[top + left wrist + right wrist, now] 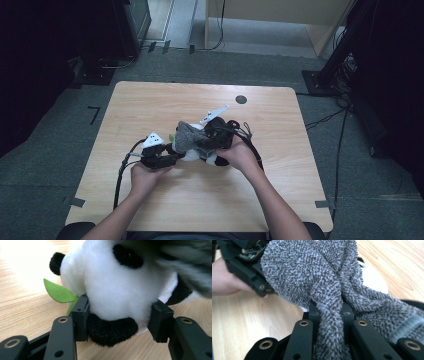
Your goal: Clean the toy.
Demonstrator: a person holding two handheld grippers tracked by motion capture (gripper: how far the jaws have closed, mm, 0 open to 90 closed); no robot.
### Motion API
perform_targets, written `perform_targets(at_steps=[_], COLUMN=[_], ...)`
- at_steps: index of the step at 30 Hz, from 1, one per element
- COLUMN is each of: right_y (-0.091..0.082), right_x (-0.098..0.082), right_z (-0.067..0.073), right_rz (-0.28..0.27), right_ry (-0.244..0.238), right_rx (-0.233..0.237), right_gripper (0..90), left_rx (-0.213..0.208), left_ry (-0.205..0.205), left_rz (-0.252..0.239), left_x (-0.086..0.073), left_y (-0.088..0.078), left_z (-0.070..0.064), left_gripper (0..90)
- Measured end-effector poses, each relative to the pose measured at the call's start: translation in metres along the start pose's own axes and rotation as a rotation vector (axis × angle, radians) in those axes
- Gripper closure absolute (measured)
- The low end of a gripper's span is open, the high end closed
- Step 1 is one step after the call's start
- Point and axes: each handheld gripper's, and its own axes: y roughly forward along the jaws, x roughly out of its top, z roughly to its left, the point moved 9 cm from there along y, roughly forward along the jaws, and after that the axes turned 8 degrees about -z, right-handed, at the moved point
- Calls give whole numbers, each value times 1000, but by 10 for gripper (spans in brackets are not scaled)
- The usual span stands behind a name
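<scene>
A light wooden table (150,100) stands on grey carpet in a dim room with cables and stands at the edges. Near its middle lies a plush panda (117,290), half covered by a fuzzy grey sock (317,275). The left gripper (120,320) comes in from the left, its jaws clamped on the panda's white body just above a black paw, a green felt leaf (58,292) beside one jaw. The right gripper (329,315) is closed tight on a fold of the sock, on the panda's right. The sock's long axis runs across the table from the right gripper toward the left one, so the right hand (240,155) looks set to work it along the toy.
</scene>
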Motion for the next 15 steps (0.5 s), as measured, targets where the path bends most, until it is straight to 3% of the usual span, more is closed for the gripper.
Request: perform_targets(at_steps=[5,9,15], right_y=[-16,-31,-37], right_x=[-13,-19,-22], right_z=[-5,-15,-23], right_rz=[-52,-42,-59], right_ry=[6,6,39], right_rx=[-14,-65,-62], right_gripper=[789,789,789], left_rx=[-4,-4,-9], left_ry=[2,8,15], left_rz=[-2,-6,-10], left_x=[1,1,0], left_y=[0,-1,-1], left_z=[0,-1,-1], left_gripper=[453,453,452])
